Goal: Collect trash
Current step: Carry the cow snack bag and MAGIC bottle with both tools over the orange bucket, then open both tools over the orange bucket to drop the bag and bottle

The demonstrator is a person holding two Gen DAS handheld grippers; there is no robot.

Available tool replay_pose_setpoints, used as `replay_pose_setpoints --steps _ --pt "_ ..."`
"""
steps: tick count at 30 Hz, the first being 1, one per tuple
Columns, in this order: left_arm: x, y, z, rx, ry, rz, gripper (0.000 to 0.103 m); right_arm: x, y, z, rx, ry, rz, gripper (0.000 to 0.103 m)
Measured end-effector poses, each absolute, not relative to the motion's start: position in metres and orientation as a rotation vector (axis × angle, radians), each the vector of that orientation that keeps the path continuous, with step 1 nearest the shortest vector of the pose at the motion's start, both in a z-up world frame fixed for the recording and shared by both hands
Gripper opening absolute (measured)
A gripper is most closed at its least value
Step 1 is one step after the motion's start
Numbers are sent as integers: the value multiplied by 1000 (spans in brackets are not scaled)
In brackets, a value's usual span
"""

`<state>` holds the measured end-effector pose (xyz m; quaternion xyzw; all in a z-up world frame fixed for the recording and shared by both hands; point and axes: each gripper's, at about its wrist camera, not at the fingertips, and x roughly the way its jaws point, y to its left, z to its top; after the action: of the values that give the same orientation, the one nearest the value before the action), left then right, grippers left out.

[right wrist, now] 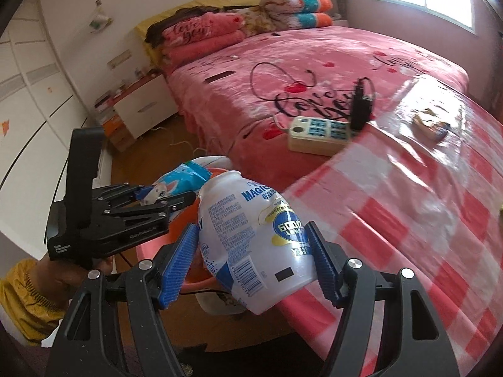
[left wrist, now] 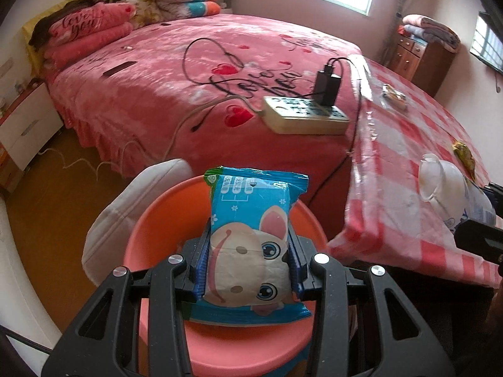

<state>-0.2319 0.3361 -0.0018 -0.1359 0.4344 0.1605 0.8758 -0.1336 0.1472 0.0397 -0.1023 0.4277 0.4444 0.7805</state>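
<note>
Item one: the left gripper (left wrist: pixel 248 267) is pinching a blue wet-wipe packet (left wrist: pixel 251 238) printed with a cartoon rabbit, its blue pads pressing on both long sides, and is holding it directly above the orange bin (left wrist: pixel 151 220), which is standing on the floor between the bed (left wrist: pixel 176 94) and the checked table (left wrist: pixel 424 163). Item two: the right gripper (right wrist: pixel 251 260) is clamping a white plastic bottle (right wrist: pixel 251 238) with blue print across its belly, the bottle lying tilted with its neck pointing up and left; it is hanging at the table's near edge, close to the bin rim but, as far as can be judged, not yet over the opening. Item three, still lying on the table: a small wrapper (left wrist: pixel 393 94) near the far side, a yellow scrap (left wrist: pixel 463 154) and a clear cup (left wrist: pixel 430 179). Hazards: both tools are crowding one opening, so a collision could be knocking either load loose; the bottle, being smooth and rounded, may be slipping from the pads or, released early, bouncing off the rim onto the floor; the packet, light and flat, could be catching the rim if let go off-centre. A power strip (left wrist: pixel 305 116) with trailing cable is sitting near the bin's path.
</note>
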Motion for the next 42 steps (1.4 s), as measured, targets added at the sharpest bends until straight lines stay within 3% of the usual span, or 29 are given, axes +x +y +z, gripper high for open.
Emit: replay_pose_setpoints --steps 27,28,30,32,42 --pt "-241 375 -42 -351 983 422 43 -153 229 9 -393 969 1090 70" --pt "-240 376 -43 -350 989 429 46 -154 230 8 -399 970 1085 70" --pt "-239 377 -43 -347 990 451 69 -153 232 4 -401 979 1066 80" --pt "-241 379 -41 -344 980 473 76 -148 226 4 -362 988 1048 87" --pt "-239 380 -43 -348 996 490 81 -119 183 18 -187 970 937 89"
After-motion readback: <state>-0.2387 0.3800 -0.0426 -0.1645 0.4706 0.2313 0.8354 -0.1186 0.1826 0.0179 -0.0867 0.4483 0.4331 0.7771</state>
